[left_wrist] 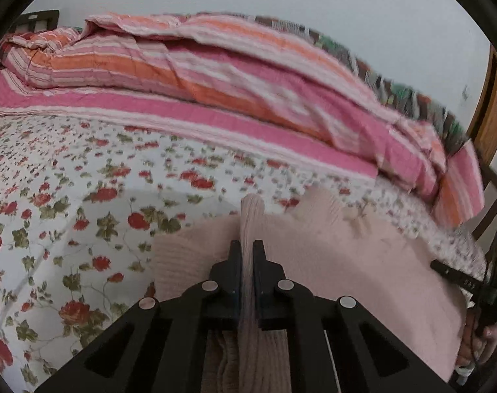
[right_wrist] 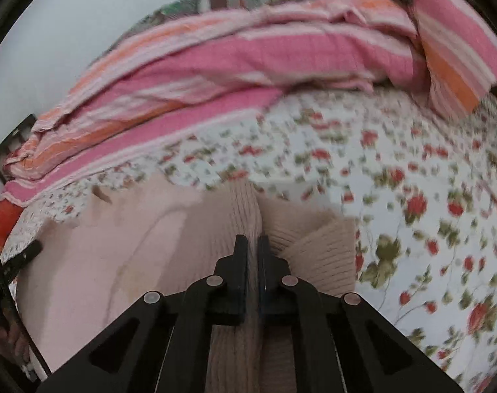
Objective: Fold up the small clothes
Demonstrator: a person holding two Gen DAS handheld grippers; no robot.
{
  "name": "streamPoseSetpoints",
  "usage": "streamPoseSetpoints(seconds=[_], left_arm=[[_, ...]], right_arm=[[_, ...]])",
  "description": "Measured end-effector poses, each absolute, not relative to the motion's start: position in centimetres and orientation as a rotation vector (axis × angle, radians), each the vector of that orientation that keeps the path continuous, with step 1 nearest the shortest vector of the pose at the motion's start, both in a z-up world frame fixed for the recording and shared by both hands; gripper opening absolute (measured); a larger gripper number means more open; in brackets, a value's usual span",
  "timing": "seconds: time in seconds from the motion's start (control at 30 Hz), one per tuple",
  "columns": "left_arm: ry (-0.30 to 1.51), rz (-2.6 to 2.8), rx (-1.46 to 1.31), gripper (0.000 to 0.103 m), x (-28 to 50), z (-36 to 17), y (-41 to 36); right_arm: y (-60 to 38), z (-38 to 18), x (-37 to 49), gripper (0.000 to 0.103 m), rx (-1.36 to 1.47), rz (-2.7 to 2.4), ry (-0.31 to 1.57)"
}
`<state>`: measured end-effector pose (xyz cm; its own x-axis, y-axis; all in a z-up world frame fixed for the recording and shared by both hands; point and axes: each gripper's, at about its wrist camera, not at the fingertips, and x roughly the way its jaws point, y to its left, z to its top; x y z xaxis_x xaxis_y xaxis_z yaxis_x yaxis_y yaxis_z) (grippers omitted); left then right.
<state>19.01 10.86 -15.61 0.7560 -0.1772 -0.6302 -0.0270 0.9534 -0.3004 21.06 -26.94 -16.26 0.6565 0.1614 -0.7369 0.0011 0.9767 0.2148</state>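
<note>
**Both jaws pinch the pink knit, mid-fold**

The left gripper point(left_wrist: 246, 245) has its jaws drawn narrow on a ridge of ribbed fabric, a fold of the pale pink knitted garment point(left_wrist: 346, 262) standing up between them. The right gripper point(right_wrist: 255, 240) does the same: jaws close together with a ribbed edge of the garment gripped in the gap. Beyond the jaws, the rest of the knit spreads over the floral bedsheet point(left_wrist: 68, 213) near the bed's edge, with a ribbed flap, possibly a sleeve or hem, lying just right of the right jaws; motion blur makes it hard to say which part it is. Further back, a pink-and-orange striped quilt point(left_wrist: 199, 75) is heaped along the far side of the bed, well apart from the garment.

This looks like a fold in progress, both edges lifted together. The next move likely calls for carrying both pinched edges evenly across the body of the garment, laying them flat, then opening the jaws.
</note>
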Motion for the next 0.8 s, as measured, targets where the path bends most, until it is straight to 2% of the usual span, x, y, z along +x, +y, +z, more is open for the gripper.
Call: streamPoseSetpoints(seconds=[0.17,0.37,0.8], left_arm=[[0.746,-0.074,-0.293,0.010,19.3,-16.5,10.7],[0.742,-0.065,-0.220,0.018,19.0,-16.4,9.6],[0.742,-0.070,-0.203,0.023,19.1,-16.5,9.3]], right_arm=[[-26.8,-16.4,20.5,0.007,0.199,0.062,0.819],[-25.5,-16.2,19.7,0.011,0.115,0.026,0.789],[-25.1,-16.2,19.4,0.015,0.074,0.016,0.778]])
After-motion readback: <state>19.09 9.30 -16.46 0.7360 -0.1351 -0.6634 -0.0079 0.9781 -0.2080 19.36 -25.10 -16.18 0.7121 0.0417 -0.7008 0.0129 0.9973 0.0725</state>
